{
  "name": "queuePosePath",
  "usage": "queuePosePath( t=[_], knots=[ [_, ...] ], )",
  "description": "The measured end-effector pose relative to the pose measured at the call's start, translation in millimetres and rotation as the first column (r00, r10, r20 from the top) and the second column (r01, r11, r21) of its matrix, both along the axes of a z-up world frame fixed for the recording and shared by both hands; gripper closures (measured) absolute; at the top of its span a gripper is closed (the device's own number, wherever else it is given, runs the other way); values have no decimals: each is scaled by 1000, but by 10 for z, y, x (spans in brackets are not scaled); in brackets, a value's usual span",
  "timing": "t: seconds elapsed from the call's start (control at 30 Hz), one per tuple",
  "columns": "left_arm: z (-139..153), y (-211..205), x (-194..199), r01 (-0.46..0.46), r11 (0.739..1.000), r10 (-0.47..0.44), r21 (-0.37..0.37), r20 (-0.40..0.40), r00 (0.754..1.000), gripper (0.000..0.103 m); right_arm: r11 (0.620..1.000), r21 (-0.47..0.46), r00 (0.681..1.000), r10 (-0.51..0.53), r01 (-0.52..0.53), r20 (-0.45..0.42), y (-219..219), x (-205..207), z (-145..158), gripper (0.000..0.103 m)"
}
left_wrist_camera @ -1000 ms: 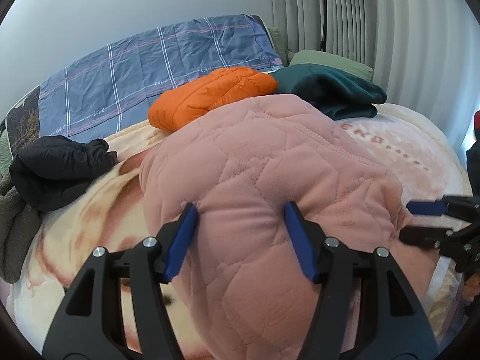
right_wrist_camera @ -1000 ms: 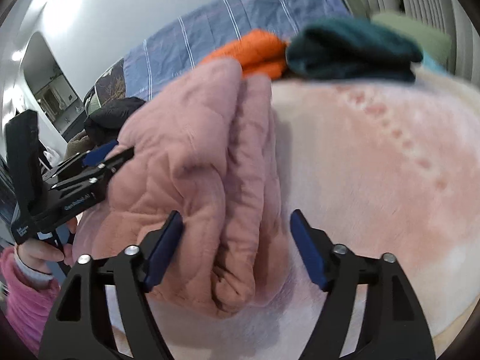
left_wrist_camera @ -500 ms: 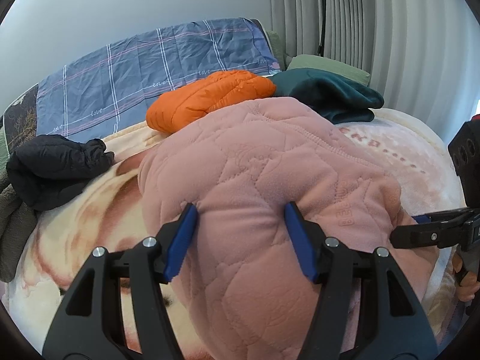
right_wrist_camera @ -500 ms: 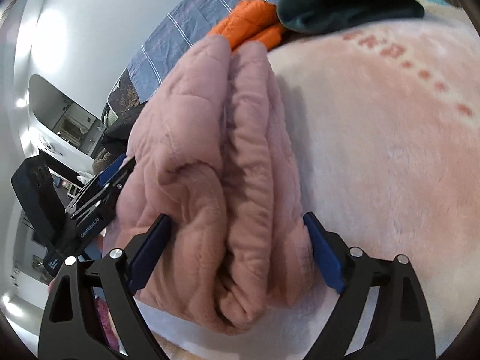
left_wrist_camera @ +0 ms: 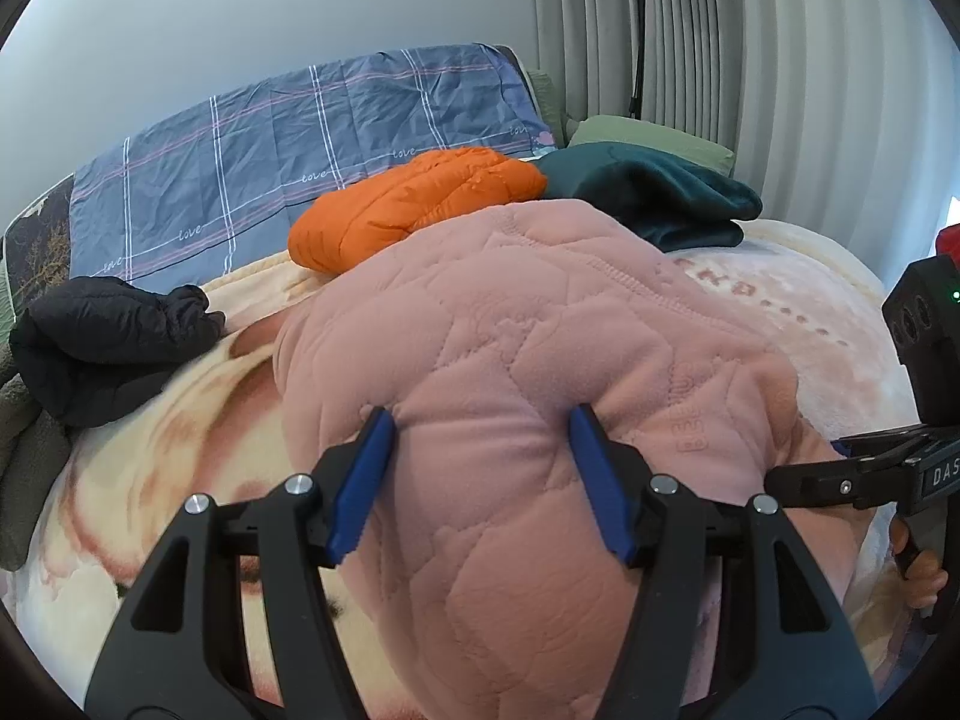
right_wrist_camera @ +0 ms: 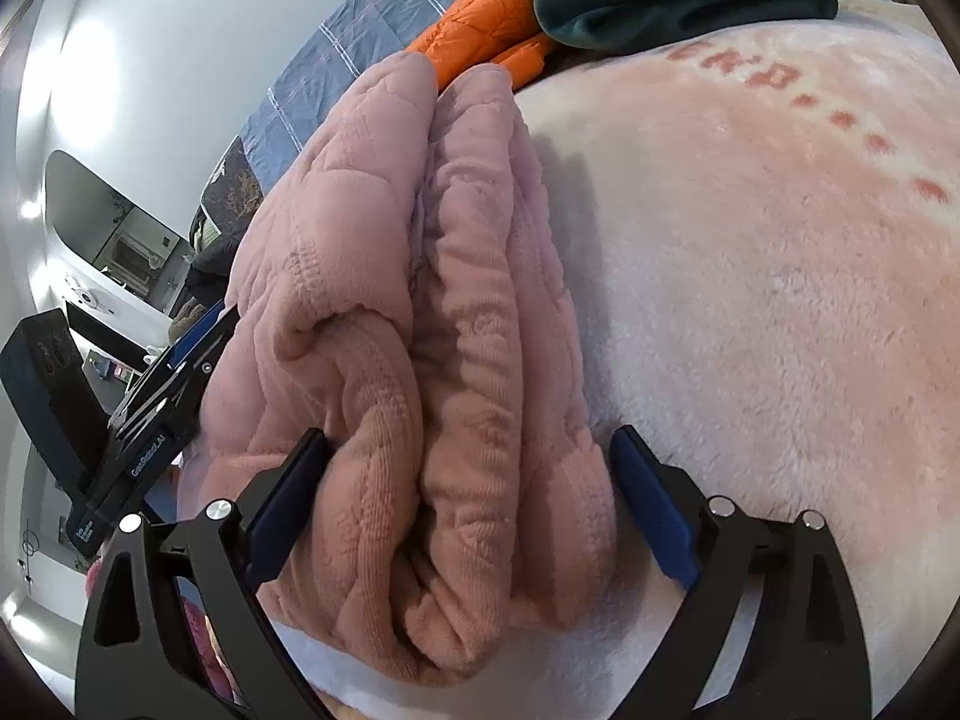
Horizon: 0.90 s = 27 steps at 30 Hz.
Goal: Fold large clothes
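A pink quilted fleece garment (left_wrist_camera: 510, 330) lies folded in thick layers on the cream and pink blanket (left_wrist_camera: 810, 300). My left gripper (left_wrist_camera: 478, 414) pinches a bulge of its top layer between both blue pads. In the right wrist view the garment's layered end (right_wrist_camera: 390, 240) faces me. My right gripper (right_wrist_camera: 468, 433) straddles that end with its jaws opening. Its left pad brushes the fabric and its right pad stands off it. The left gripper (right_wrist_camera: 210, 330) shows at the garment's far side, and the right gripper (left_wrist_camera: 804, 465) at the right edge of the left wrist view.
An orange puffer jacket (left_wrist_camera: 414, 204) and a dark teal garment (left_wrist_camera: 648, 192) lie behind the pink one. A black jacket (left_wrist_camera: 108, 342) sits at the left, with a blue plaid cover (left_wrist_camera: 270, 150) at the bed's head. Pleated curtains (left_wrist_camera: 750, 60) hang at the right.
The right gripper's jaws spread wider and rolled, letting the folded end loose between them. The left gripper kept its pinch on the garment and did not move.
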<state>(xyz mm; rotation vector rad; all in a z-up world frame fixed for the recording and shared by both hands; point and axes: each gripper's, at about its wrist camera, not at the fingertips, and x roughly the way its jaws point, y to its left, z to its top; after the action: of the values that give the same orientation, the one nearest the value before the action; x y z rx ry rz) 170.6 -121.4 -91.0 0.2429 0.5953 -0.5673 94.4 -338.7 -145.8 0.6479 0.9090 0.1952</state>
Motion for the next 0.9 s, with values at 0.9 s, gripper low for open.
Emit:
queuePosePath(
  t=[0.9],
  knots=[
    [-8, 143, 19, -19, 996, 18, -91, -9, 1000, 24, 996, -84, 996, -34, 40, 78, 87, -130, -5, 7]
  ],
)
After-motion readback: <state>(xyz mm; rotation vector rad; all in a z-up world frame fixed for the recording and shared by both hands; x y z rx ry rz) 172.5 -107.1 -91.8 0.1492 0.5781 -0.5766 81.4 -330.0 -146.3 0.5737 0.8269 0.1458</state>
